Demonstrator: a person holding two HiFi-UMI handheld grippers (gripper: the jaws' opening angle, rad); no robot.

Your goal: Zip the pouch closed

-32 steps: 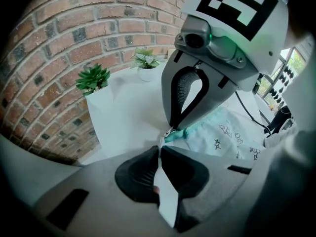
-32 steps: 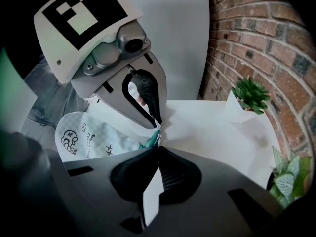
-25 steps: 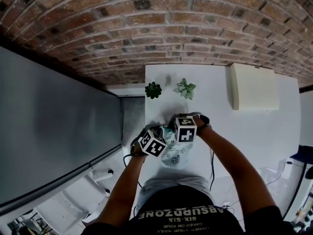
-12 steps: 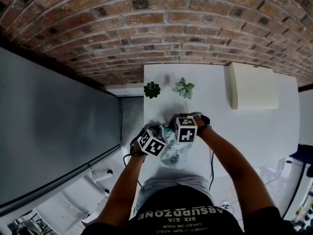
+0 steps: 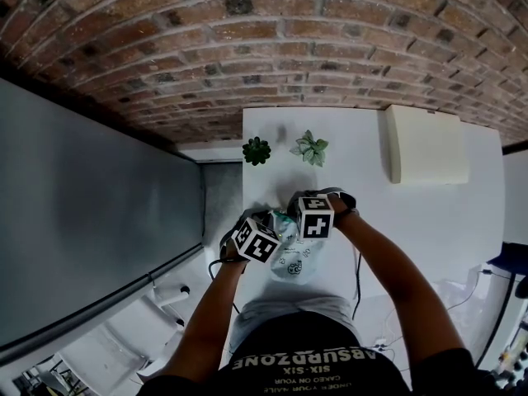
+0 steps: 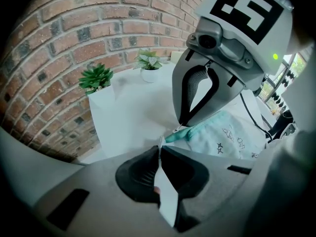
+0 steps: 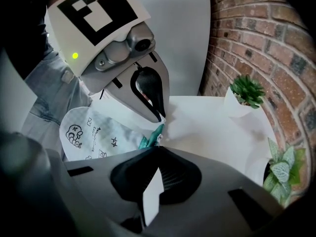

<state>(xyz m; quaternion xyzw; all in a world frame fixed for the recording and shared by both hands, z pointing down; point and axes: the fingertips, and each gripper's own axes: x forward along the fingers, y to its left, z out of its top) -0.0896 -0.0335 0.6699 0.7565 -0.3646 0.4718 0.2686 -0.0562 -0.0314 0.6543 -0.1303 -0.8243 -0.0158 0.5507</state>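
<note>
A white pouch (image 5: 295, 261) printed with small black doodles lies on the white table (image 5: 363, 163), close to its near left corner. Its teal zip edge (image 6: 197, 131) faces the brick wall. My left gripper (image 6: 160, 150) is shut on the pouch's white end corner, next to the zip. My right gripper (image 7: 157, 148) is shut on the zip pull at the teal edge (image 7: 152, 135). The two gripper tips sit almost against each other over that end of the pouch. In the head view both marker cubes hide the jaws.
A dark green succulent (image 5: 256, 150) and a pale-leaved plant (image 5: 310, 148) stand in white pots at the table's far left. A cream box (image 5: 427, 145) lies at the far right. The table's left edge (image 5: 244, 196) drops beside my left gripper. A brick wall runs behind.
</note>
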